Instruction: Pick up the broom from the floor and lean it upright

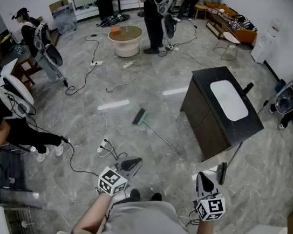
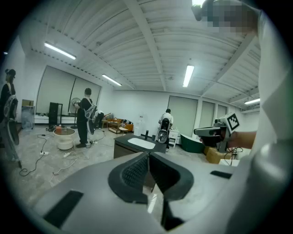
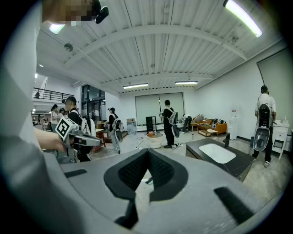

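While flat on open floor (image 1: 141, 80), broom (image 1: 140, 118) near cabinet (image 1: 201, 116) corner; left claw (image 1: 135, 162), right claw (image 1: 203, 178) together.

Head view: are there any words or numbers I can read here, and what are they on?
None can be read.
The cubes on the left gripper and right gripper show only black-and-white square patterns, no letters.
Any print on the cardboard box by the wall is too small to tell.

Green-headed broom (image 1: 140, 117) (grey marbled floor (image 1: 158, 77))
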`<state>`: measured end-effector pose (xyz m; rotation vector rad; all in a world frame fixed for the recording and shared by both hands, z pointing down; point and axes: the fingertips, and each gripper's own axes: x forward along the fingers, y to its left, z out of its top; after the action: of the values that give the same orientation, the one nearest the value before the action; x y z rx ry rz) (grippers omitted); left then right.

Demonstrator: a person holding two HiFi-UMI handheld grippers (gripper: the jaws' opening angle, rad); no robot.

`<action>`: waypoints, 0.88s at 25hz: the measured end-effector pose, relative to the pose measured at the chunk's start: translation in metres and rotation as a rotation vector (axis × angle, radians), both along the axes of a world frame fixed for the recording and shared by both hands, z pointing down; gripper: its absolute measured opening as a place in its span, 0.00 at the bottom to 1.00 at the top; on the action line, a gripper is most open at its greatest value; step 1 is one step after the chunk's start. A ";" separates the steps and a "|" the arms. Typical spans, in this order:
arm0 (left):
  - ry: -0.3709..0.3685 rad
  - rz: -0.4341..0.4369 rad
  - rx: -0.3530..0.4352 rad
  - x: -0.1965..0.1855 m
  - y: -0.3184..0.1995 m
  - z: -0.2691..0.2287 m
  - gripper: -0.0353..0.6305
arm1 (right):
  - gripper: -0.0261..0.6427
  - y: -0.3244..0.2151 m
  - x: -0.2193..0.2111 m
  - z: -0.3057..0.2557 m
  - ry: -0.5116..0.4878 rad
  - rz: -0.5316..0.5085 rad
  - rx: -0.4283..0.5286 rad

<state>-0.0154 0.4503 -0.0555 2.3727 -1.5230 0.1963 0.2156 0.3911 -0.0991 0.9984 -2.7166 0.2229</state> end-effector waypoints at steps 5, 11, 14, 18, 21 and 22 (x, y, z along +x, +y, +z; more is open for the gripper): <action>-0.007 0.000 -0.002 0.005 -0.002 0.000 0.07 | 0.04 -0.004 0.003 0.004 -0.012 -0.010 0.006; -0.013 -0.020 -0.006 0.010 -0.002 -0.003 0.07 | 0.04 -0.010 0.004 -0.005 -0.019 -0.039 0.009; -0.019 -0.035 -0.012 0.015 -0.003 0.001 0.07 | 0.04 -0.015 0.009 -0.001 -0.028 -0.046 0.002; -0.025 -0.057 -0.020 0.022 -0.004 0.005 0.07 | 0.04 -0.020 0.017 0.009 -0.028 -0.065 -0.003; -0.023 -0.073 -0.027 0.029 -0.003 0.007 0.07 | 0.04 -0.023 0.020 0.013 -0.019 -0.091 -0.012; -0.021 -0.079 -0.030 0.031 -0.001 0.007 0.07 | 0.04 -0.023 0.021 0.015 -0.017 -0.100 -0.016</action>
<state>0.0156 0.4496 -0.0483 2.2901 -1.6081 0.2242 0.2365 0.3683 -0.0841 0.8575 -2.7666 0.2355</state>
